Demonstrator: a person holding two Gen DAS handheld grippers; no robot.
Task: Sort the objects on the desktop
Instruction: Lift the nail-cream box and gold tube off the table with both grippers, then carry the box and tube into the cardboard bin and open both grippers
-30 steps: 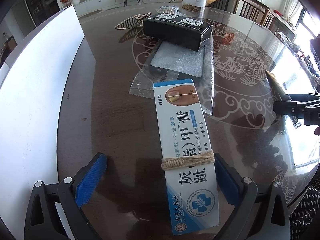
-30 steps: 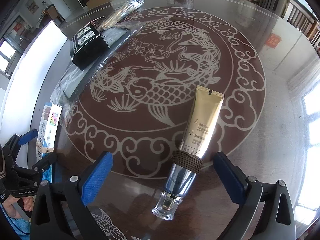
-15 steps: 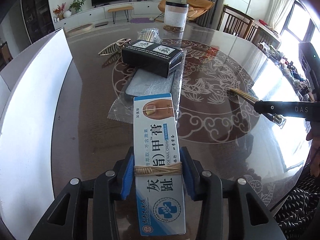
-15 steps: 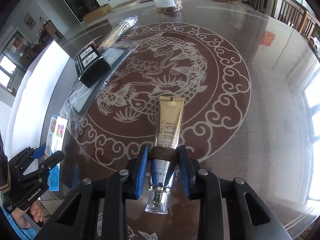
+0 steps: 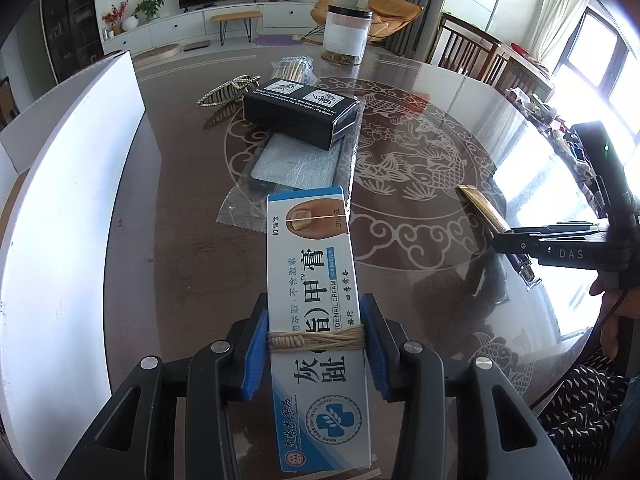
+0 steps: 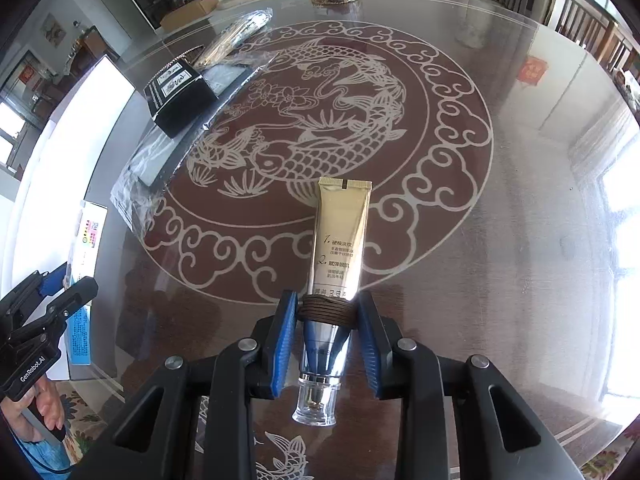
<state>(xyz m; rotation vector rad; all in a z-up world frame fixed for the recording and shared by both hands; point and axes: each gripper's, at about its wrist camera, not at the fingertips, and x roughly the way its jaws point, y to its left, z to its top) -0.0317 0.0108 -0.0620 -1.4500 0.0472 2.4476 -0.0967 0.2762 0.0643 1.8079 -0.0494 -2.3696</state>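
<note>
Now both grippers have hold of something, and that is the change that matters. The left gripper [image 5: 316,340] has its blue pads pressed against the long sides of the white-and-blue nail cream box [image 5: 316,304], right at the tan cord wound around it; the box fills the lower centre of the left wrist view, its far end reaching toward the clear plastic bag [image 5: 296,168] in the middle of the frame. The right gripper [image 6: 326,332] is closed just as narrowly on the gold tube [image 6: 340,236], pads meeting the brown cord band near the neck, with the clear cap at the bottom centre of the right wrist view and the crimped end pointing up the frame over the fish pattern of the glass table [image 6: 520,240].

1 second ago both sets of jaws stood wide apart, with the box and the tube lying loose between them on the table. Half a second ago they had already closed, and the grip looks the same now. Since then the box seems to ride a little higher over the table, more of the room showing in the upper part of the left wrist view.

For the sorting, this likely means 2 objects are secured and ready to carry. The black box [image 5: 300,116], upper centre, remains unsorted.
</note>
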